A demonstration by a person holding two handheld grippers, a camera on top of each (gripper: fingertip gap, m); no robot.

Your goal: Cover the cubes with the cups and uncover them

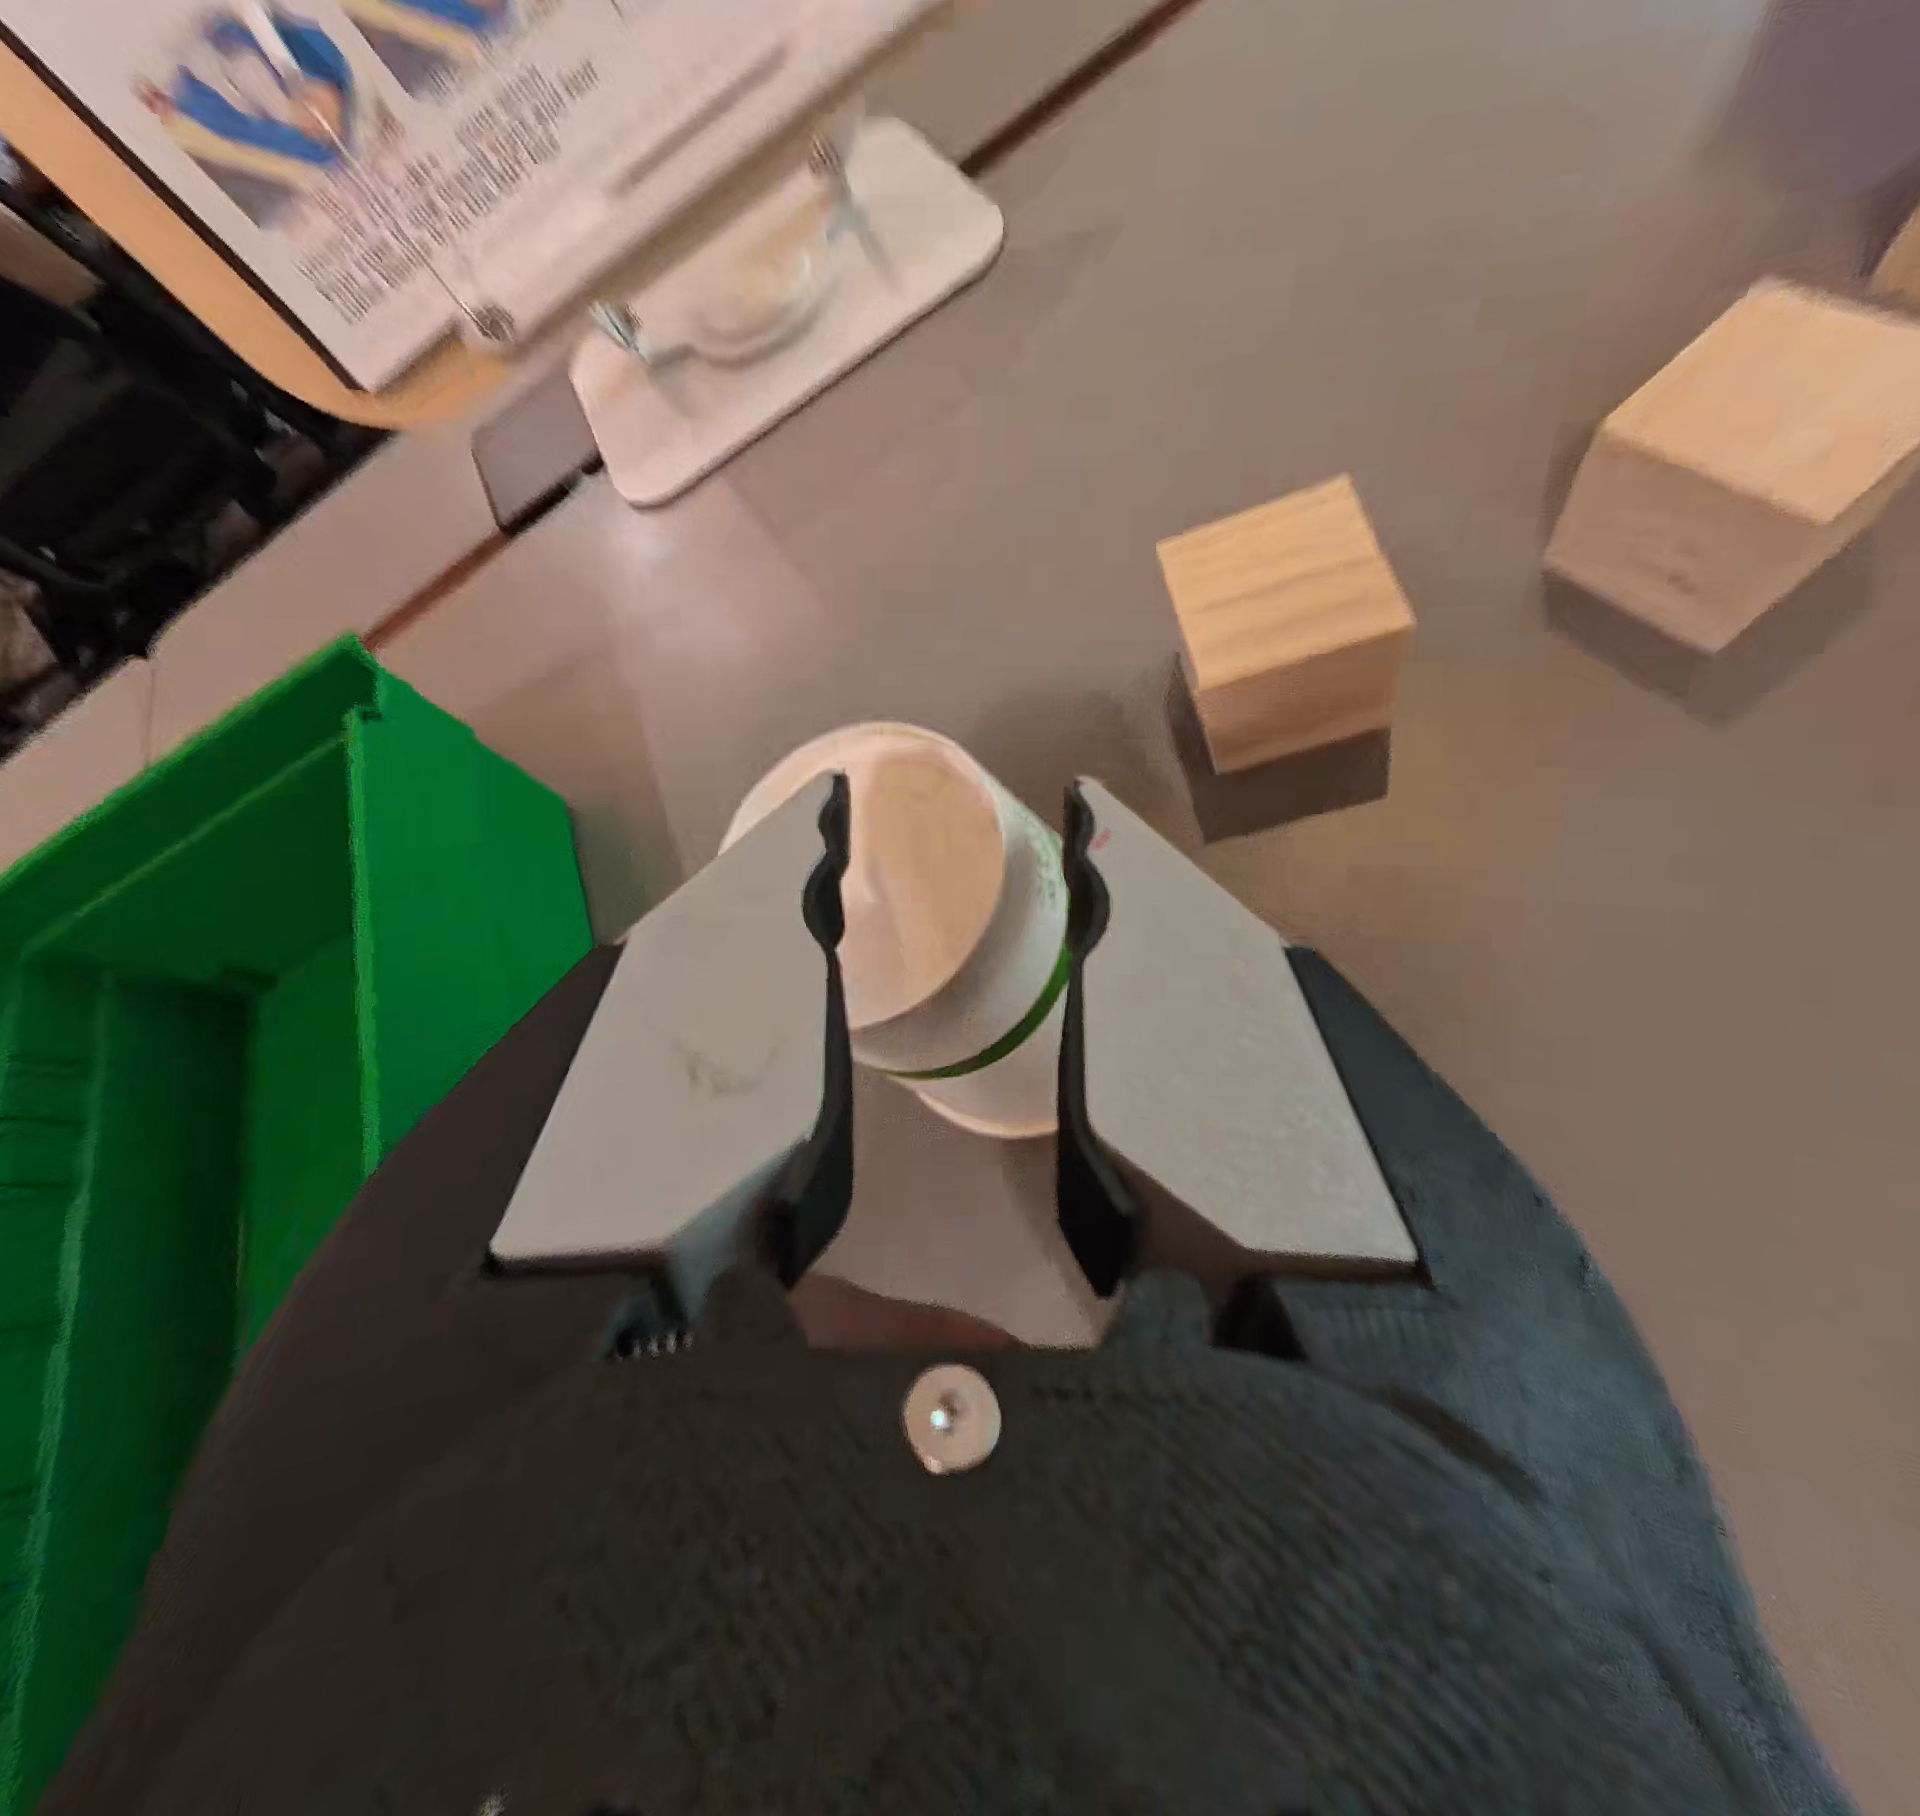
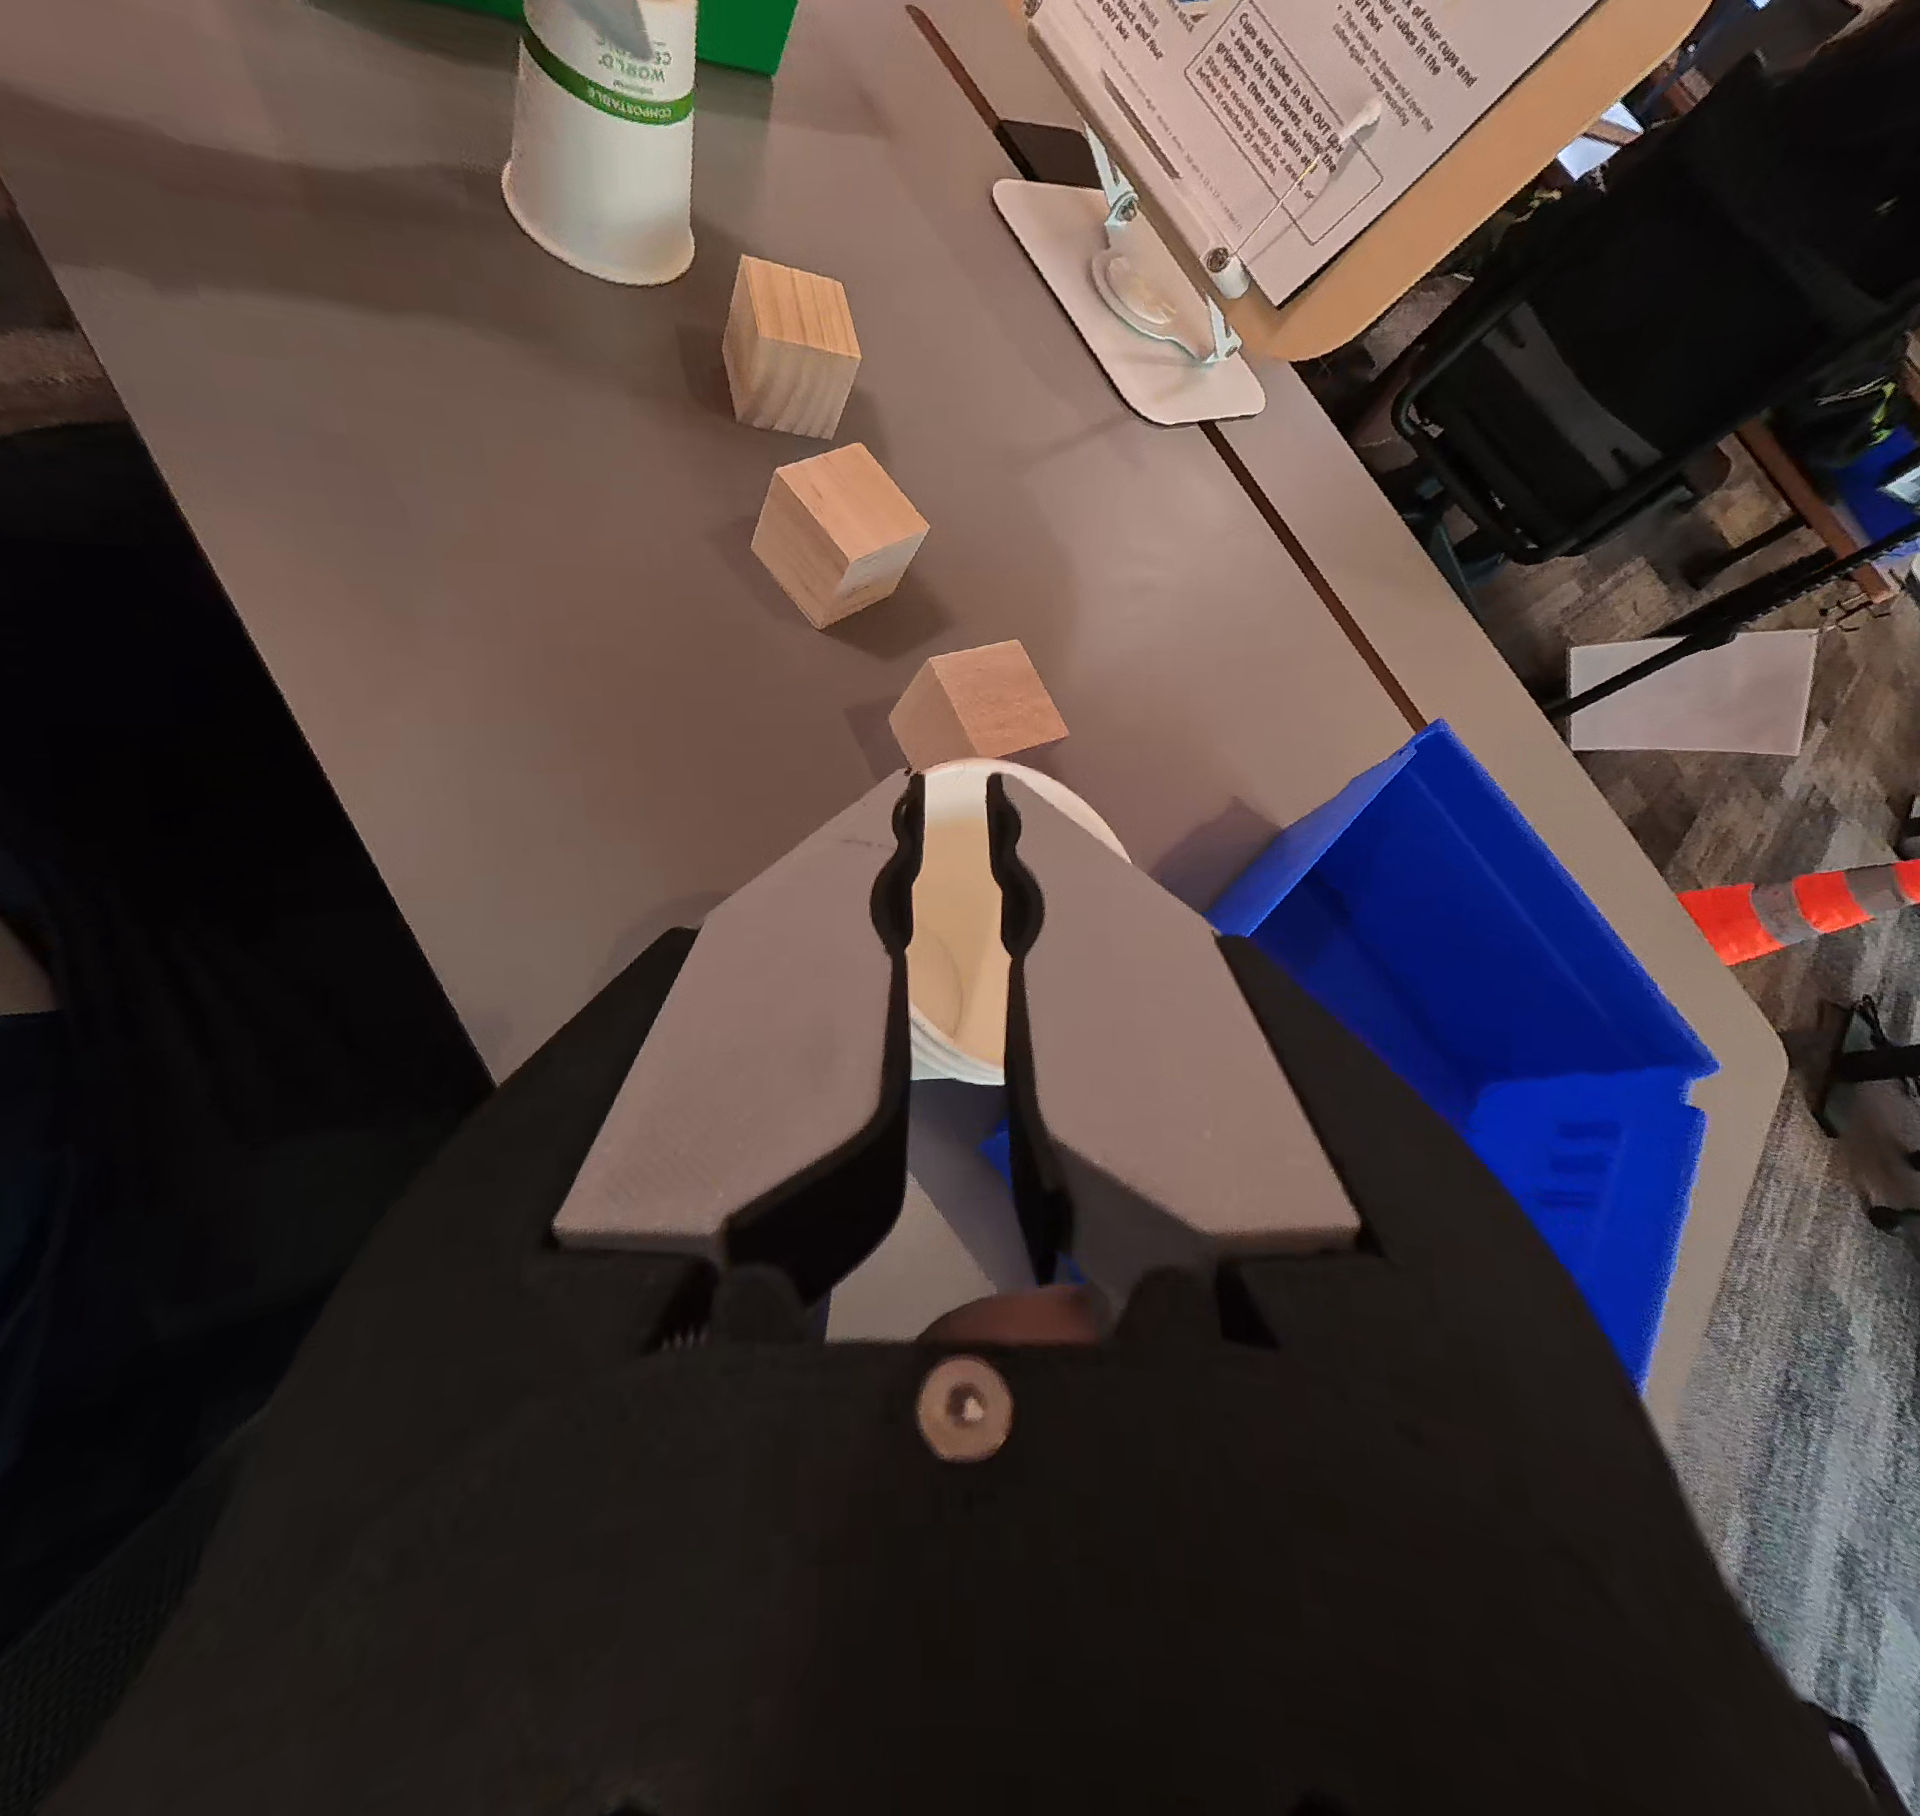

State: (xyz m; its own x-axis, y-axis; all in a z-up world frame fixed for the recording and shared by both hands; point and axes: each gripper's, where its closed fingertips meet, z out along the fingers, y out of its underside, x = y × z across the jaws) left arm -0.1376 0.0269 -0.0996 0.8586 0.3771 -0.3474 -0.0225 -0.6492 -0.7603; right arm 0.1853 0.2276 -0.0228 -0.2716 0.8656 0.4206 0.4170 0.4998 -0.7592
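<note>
The left claw point(image 1: 956, 883) grips an upside-down white cup point(image 1: 966, 935) standing on the worktop point(image 1: 935, 571); the right claw point(image 2: 954, 873) straddles another white cup point(image 2: 951, 945), grip unclear.

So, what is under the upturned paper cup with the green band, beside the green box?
The cup stands mouth-down on the table; its wall hides whatever is inside. Three wooden cubes sit uncovered nearby.

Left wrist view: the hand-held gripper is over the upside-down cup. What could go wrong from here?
The cup stands close to the green bin; a sideways move might knock it against the wall. The nearest wooden cube is also near, so a tilted cup could push it.
</note>
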